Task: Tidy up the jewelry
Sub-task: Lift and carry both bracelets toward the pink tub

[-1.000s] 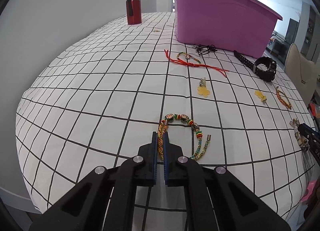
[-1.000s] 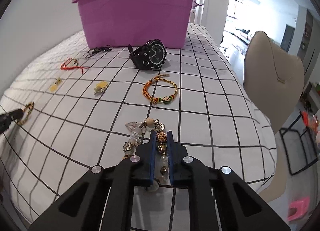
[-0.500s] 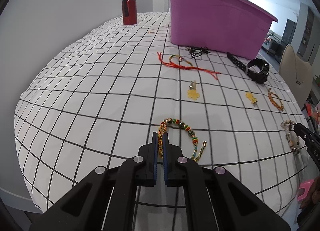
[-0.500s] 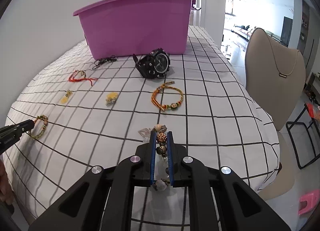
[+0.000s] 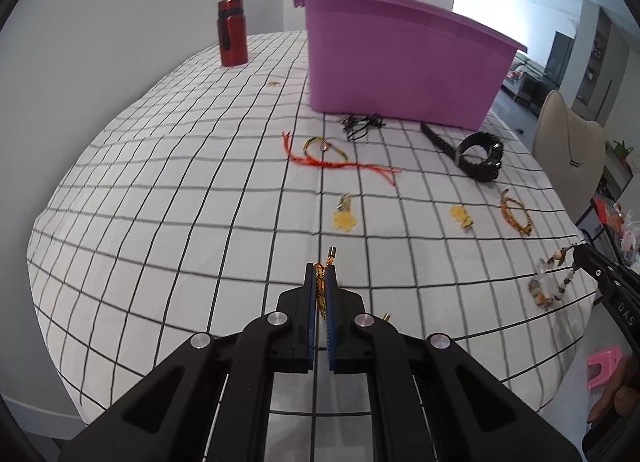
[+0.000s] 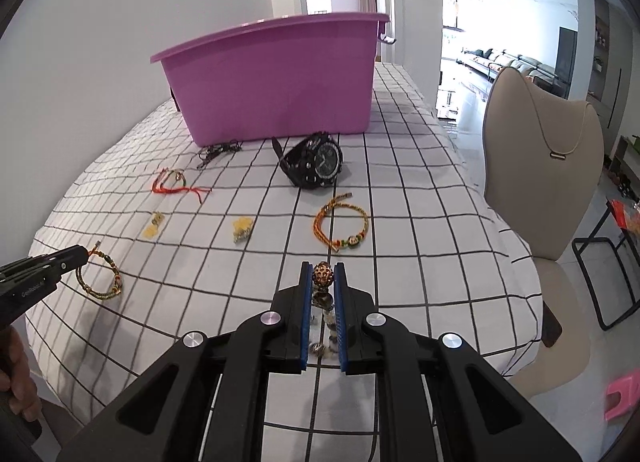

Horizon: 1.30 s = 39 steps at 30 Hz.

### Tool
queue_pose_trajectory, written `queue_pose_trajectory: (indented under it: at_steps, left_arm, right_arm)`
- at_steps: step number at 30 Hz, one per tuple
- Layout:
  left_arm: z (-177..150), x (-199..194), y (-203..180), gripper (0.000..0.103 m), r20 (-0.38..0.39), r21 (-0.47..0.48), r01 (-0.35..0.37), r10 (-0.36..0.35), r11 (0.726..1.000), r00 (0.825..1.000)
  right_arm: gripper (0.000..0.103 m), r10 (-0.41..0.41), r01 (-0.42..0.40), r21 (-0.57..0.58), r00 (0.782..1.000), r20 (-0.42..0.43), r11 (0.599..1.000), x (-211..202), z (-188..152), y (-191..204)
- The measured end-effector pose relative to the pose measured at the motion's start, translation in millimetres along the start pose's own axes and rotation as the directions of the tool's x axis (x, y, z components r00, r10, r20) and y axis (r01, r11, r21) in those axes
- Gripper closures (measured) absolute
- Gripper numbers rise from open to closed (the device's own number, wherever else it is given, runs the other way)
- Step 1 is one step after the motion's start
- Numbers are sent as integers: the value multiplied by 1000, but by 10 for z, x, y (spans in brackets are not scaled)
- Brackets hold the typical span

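Observation:
My left gripper (image 5: 319, 282) is shut on a woven gold-green bracelet (image 5: 320, 290) and holds it off the checked tablecloth; the bracelet hangs from it in the right wrist view (image 6: 100, 278). My right gripper (image 6: 323, 282) is shut on a beaded charm bracelet (image 6: 323, 280), lifted above the cloth; it dangles in the left wrist view (image 5: 548, 286). A purple tub (image 5: 400, 62) stands at the back of the table. A red cord bracelet (image 5: 320, 150), a black watch (image 5: 478, 154), an orange woven bracelet (image 6: 340, 226), two yellow charms (image 5: 344, 218) and a black cord (image 5: 360, 124) lie on the cloth.
A red bottle (image 5: 231, 32) stands at the far left of the table (image 5: 160, 182). A beige necklace bust (image 6: 540, 142) stands on a chair beyond the table's right edge. A pink stool (image 6: 620, 398) is on the floor.
Both grippers have risen from the cloth, lifting their bracelets clear of it. The tub now looks closer in both views.

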State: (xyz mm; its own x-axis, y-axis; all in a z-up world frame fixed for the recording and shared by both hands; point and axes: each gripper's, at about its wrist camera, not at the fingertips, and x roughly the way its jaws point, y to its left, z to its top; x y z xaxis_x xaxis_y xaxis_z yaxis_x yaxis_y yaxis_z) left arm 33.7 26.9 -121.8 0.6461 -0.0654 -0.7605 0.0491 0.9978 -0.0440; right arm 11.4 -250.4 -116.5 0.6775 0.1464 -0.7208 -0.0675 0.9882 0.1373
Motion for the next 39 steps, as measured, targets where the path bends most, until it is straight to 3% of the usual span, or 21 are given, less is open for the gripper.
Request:
queue_pose_trajectory:
  at_steps: [14,26,32,39]
  left_arm:
    - [563,-258,-3,99,24,38,53,-54,998,998]
    - [1262,-442,-121,99,69,80,86,-91,993,993]
    - [1661,-475,-284,99,107,49,87,-92,995,990]
    - [2073,-436,-558,99,137,5,36,-36,999,990]
  right_arm:
    - [93,-6,5,39,1000,18,999,-308,438,164]
    - [93,8,-14,75,997,81,997,-525,1176,192]
    - [93,59,-62,22,990,126,998,-527,1670,141]
    - [93,185,-179,-55,972,146,982,-327,2283,-4]
